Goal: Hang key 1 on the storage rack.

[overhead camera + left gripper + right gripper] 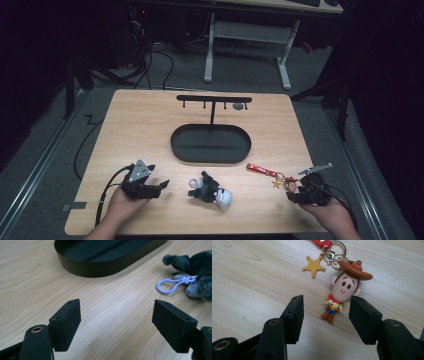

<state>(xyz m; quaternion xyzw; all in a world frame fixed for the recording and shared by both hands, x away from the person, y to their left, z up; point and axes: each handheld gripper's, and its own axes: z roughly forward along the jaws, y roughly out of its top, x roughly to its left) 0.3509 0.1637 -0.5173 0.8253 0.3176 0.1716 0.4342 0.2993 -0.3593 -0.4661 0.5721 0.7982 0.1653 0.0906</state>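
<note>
A cowboy figure keychain (344, 285) with a brown hat, a yellow star (314, 265) and a red strap (261, 170) lies flat on the wooden table at the front right. My right gripper (325, 317) has its jaws half apart on either side of the figure's small body, and the pads stand clear of it. In the high view this gripper (294, 192) rests low at the figure (290, 184). A dark grey plush toy (212, 191) with a pale lilac loop (170, 285) lies at the front centre. To its left, my left gripper (164, 185) stands open and empty (116, 322).
A black oval tray (200, 145) sits mid-table, with a thin post that carries a black bar with hooks (214, 98). The tray's wall (100, 265) rises beyond the left gripper. A white desk frame stands on the floor behind the table.
</note>
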